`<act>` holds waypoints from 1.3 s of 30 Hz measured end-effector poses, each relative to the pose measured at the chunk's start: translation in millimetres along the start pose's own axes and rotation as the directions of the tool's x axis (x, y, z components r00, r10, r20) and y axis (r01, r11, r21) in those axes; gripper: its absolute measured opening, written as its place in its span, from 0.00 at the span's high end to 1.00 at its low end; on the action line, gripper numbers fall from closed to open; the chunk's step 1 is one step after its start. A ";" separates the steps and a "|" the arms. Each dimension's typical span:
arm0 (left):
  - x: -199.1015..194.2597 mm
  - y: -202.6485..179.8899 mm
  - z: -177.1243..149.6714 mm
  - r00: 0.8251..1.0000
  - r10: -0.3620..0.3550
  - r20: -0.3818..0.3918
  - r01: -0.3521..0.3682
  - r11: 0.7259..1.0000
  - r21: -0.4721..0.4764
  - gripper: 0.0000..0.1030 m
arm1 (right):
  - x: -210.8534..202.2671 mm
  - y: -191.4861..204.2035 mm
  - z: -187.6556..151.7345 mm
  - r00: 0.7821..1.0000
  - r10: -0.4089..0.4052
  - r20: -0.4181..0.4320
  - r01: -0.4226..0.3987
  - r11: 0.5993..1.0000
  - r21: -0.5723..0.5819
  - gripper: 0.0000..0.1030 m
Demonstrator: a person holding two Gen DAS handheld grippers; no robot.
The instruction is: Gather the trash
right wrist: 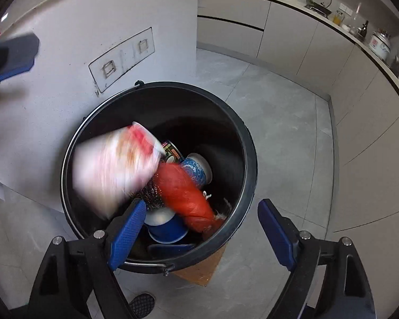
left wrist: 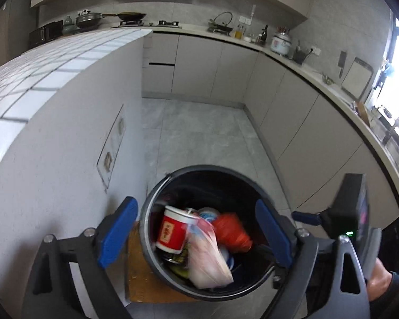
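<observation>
Kitchen floor of grey tile lies under us, with pale cabinets [left wrist: 279,101] along the far wall. Our left gripper [left wrist: 196,235] stands released, its blue pads wide apart over the near rim of the bin [right wrist: 248,159], nothing between them. Our right gripper [right wrist: 199,235] is released too, one pad inside the bin's near edge, the other outside its rim.

A red cup [left wrist: 173,230] and a clear bag [left wrist: 207,257] are in the bin's mouth, free of any pad; from the right wrist they show only as a blur at the bin's left side. Below them lie an orange bag [right wrist: 188,194], blue bowls [right wrist: 196,170] and a can [right wrist: 171,151]. The bin rests on a brown board [right wrist: 202,269] beside a white island wall [left wrist: 66,159].
</observation>
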State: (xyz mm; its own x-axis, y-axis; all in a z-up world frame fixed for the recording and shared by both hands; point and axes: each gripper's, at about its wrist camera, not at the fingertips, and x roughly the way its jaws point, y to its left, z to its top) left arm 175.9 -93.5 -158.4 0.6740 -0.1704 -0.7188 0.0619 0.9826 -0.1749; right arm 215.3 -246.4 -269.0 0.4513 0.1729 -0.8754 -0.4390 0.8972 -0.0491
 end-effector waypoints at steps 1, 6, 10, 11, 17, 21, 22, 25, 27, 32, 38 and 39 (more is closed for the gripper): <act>0.3 0.5 -2.3 1.000 0.006 -0.009 -0.006 1.000 0.002 0.12 | -1.7 0.9 -2.0 1.000 0.000 0.010 0.000 1.000 0.000 0.15; -4.5 -0.9 -16.3 0.999 0.031 -0.035 -0.030 0.999 0.017 0.11 | -4.6 -4.9 -2.3 1.000 -0.023 0.009 0.023 0.999 0.024 0.14; -6.5 -3.0 -20.7 0.998 0.046 -0.044 -0.044 0.998 0.035 0.08 | -9.8 -14.0 -2.8 1.000 -0.019 0.019 0.016 0.994 0.112 0.07; -6.6 -3.1 -21.5 0.998 0.051 -0.049 -0.049 0.998 0.038 0.07 | -12.4 -15.9 -2.6 1.000 -0.021 0.020 0.018 0.991 0.134 0.06; -8.6 -4.5 -21.0 0.996 0.065 -0.054 -0.062 0.996 0.064 0.07 | -23.1 -12.5 -3.7 0.999 -0.019 0.026 0.014 0.985 0.171 0.03; -11.4 -2.3 -22.4 0.995 0.076 -0.061 -0.072 0.995 0.066 0.07 | -28.3 -10.3 -5.4 0.999 -0.031 0.022 0.027 0.983 0.182 0.03; -12.8 -1.6 -22.4 0.995 0.081 -0.060 -0.077 0.995 0.066 0.07 | -30.8 -10.3 -6.4 0.999 -0.033 0.020 0.029 0.981 0.190 0.03; -21.3 -1.8 -22.6 0.994 0.088 -0.058 -0.084 0.994 0.064 0.07 | -43.2 -9.3 -8.9 0.999 -0.032 0.020 0.027 0.973 0.228 0.03; -29.0 -4.5 -23.5 0.994 0.091 -0.057 -0.087 0.994 0.072 0.07 | -54.0 -7.3 -11.0 0.999 -0.041 0.036 0.031 0.971 0.235 0.03; -66.5 -12.6 -19.6 0.992 0.111 -0.056 -0.107 0.991 0.076 0.07 | -93.5 0.2 -16.3 0.998 -0.058 0.030 0.047 0.959 0.280 0.03; -124.3 -13.8 -11.4 0.992 0.109 -0.069 -0.104 0.992 0.071 0.07 | -169.3 20.6 -18.8 0.996 -0.058 0.068 0.036 0.956 0.292 0.03; -135.3 -14.4 -10.5 0.992 0.106 -0.063 -0.101 0.992 0.078 0.07 | -181.1 24.3 -17.8 0.995 -0.069 0.073 0.044 0.955 0.293 0.03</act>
State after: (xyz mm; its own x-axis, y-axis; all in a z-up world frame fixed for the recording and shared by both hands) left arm 76.1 -85.4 -65.7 0.6287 -0.0696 -0.7745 0.0511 0.9975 -0.0481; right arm 109.1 -263.2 -120.2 0.5357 0.1400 -0.8328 -0.1712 0.9837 0.0552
